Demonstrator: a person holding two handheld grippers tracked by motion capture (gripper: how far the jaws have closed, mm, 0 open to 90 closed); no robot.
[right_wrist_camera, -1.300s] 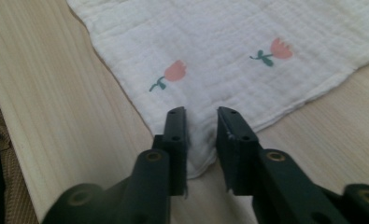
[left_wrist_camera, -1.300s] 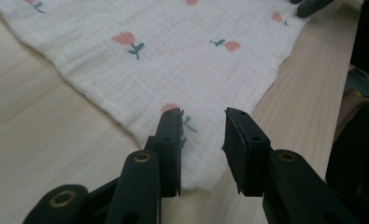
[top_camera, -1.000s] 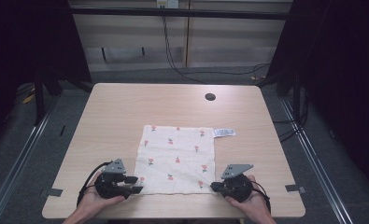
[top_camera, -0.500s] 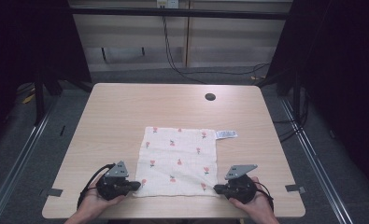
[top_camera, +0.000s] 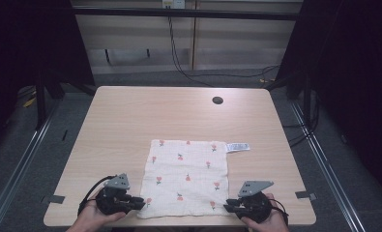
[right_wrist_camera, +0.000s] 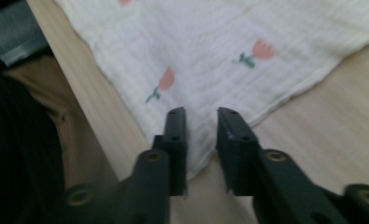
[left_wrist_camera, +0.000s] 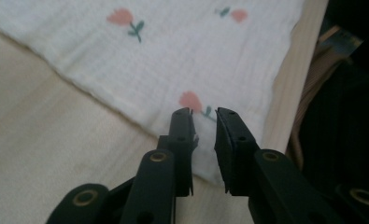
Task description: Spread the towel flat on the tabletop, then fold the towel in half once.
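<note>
Released, left claw [top_camera: 141,203] and right claw [top_camera: 227,208], jaws just parted and empty over the near corners of the white, finely woven square muslin cloth with small red tulip prints [top_camera: 187,177]. Flat between both claws, on the pale wood-grain worktop [top_camera: 130,121]. Beyond the right claw, just past the far corner, a small white care label [top_camera: 238,146]; farther off, a round dark cable hole [top_camera: 217,100].

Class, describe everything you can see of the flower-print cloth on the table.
The cloth is a white, roughly square piece of thin, crinkly woven fabric printed with small pink flowers on green stems. It lies spread flat on the wooden table, close to the near edge. A white label sticks out at its far right corner. Both near corners lie between slightly parted gripper jaws, unpinched.
</note>
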